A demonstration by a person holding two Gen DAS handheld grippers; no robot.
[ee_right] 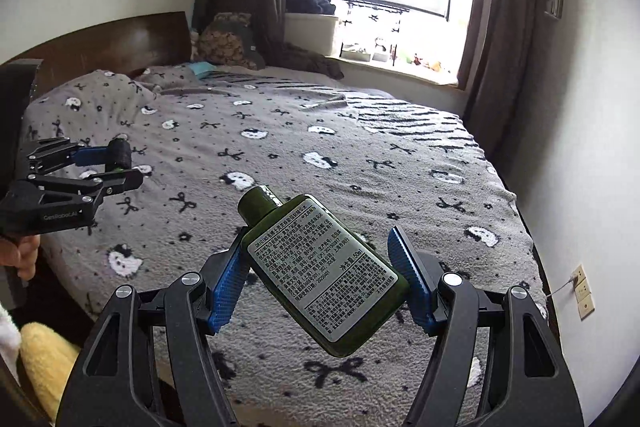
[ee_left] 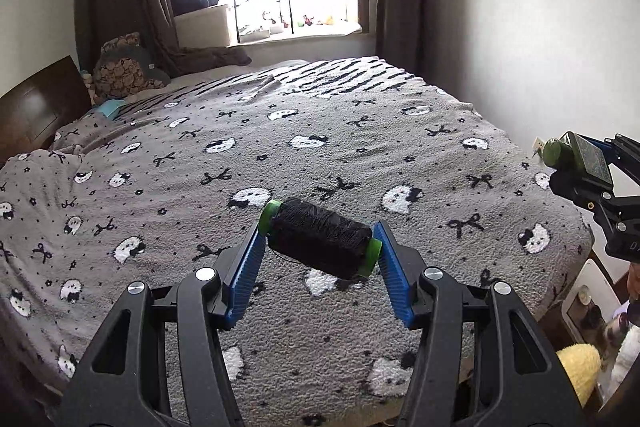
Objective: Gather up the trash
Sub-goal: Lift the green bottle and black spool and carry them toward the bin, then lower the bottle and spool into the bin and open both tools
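My left gripper (ee_left: 320, 239) is shut on a spool of black thread (ee_left: 320, 241) with green ends, held above the bed. It also shows in the right wrist view (ee_right: 120, 157) at the left, with the spool (ee_right: 120, 151) between its blue pads. My right gripper (ee_right: 320, 267) is shut on a dark green bottle (ee_right: 320, 271) with a white printed label, tilted with its cap up and to the left. In the left wrist view the right gripper (ee_left: 576, 163) and the bottle (ee_left: 576, 157) are at the far right, above the bed's corner.
A bed with a grey patterned blanket (ee_left: 280, 147) fills both views. A dark wooden headboard (ee_right: 120, 43) and pillows are at its left. A window sill (ee_left: 280, 31) with boxes and small items lies beyond. A yellow fluffy thing (ee_left: 580, 367) and a wall socket (ee_right: 580, 291) are nearby.
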